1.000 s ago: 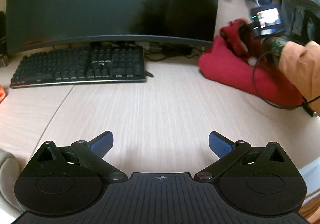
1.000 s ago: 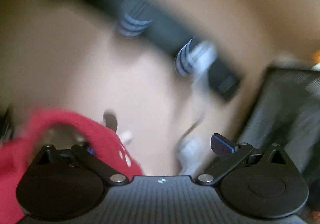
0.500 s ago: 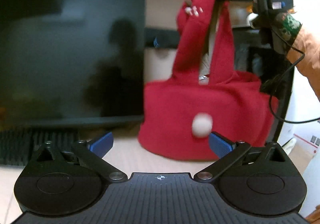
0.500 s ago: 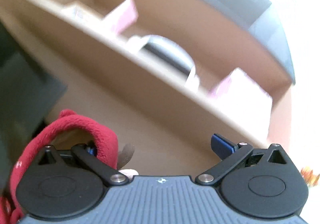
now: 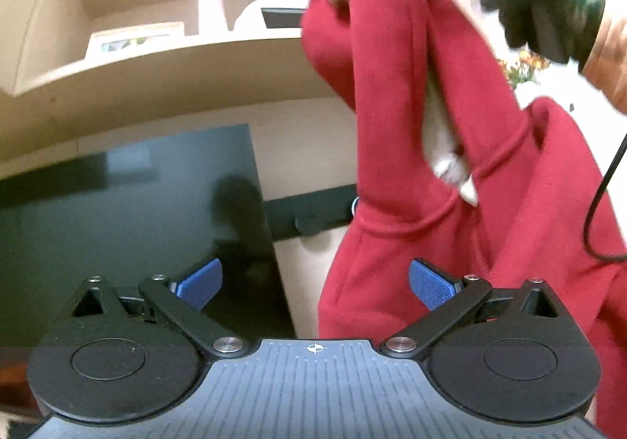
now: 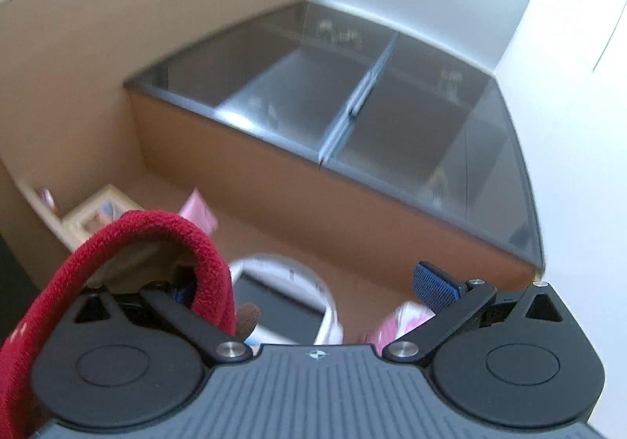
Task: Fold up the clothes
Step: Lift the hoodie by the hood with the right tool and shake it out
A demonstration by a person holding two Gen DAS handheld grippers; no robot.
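Red fleece garment [image 5: 450,211] — hooded or bibbed piece w/ white trim; small white marks near top. Location: airborne, hanging full length in front of shelf [image 5: 164,58] and beside dark monitor [image 5: 129,227]. No tabletop visible in either view.

Right tongs [image 6: 309,290] — raised high, pointed up toward glass-door cabinet [image 6: 352,113]. Jaws spread wide; a loop of the garment [image 6: 164,239] is draped over the left finger only, hooked rather than pinched. Blue pad on the other finger [image 6: 435,288] bare. In left view, tool held by a dark-gloved hand [image 5: 537,4] w/ orange sleeve [image 5: 611,58].

Left tongs [image 5: 313,282] — spread, holding nothing; low, w/ garment's lower body just ahead of its right finger [image 5: 431,284]. Contact: can't tell.

Risks, as judged:
- Hooked loop may slide off the open finger if the tool tilts or jerks; garment drops in a heap, needs re-spreading.
- Both views blurred, prob. fast motion; swinging cloth could brush shelf items, e.g. picture frame [image 5: 135,41].
- Black cable [image 5: 599,204] runs alongside the cloth; snag possible.
- Left tongs may pinch a doubled layer instead of a single hem, since the body hangs bunched; fold then comes out crooked.
- Garment hangs from one point only, so it twists; orientation hard to read before laying flat.
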